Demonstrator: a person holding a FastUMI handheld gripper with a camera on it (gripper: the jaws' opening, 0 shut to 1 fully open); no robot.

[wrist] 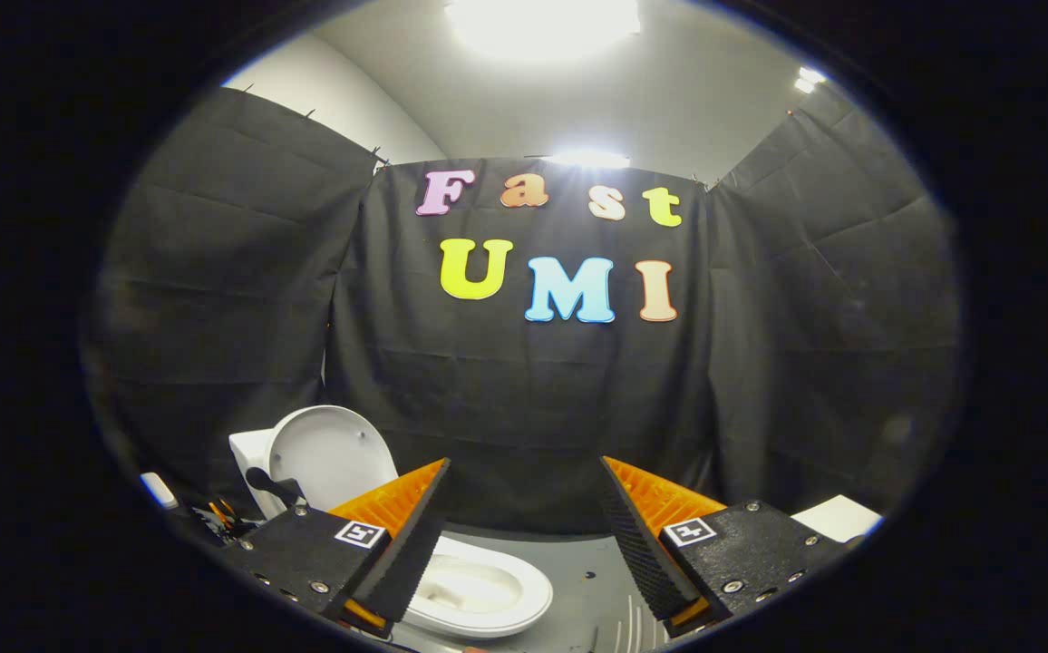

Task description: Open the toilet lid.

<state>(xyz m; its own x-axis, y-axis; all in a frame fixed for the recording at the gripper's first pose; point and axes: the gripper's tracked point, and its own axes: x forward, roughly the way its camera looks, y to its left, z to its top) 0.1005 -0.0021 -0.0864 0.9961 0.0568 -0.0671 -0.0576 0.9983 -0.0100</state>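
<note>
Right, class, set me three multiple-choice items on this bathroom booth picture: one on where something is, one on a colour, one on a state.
1. Where is the white oval toilet bowl relative to the gripper?
A. Just ahead of and below the left finger
B. Clamped between both fingers
C. Beyond the right finger, against the cloth wall

2. What colour are the backs of the ribbed wedge-shaped fingers?
A. Blue
B. Orange
C. Green

3. What state is the white rounded plastic toilet lid in?
A. Flat down over the bowl
C. Lying on the grey floor
B. Raised upright behind the bowl

Answers: 1 A, the bowl's rim and hollow show under the left finger's tip. 2 B, both fingers have orange backs with black gripping faces. 3 B, the lid stands up and the bowl lies uncovered; the gripper's fingers are spread apart, holding nothing.
</note>
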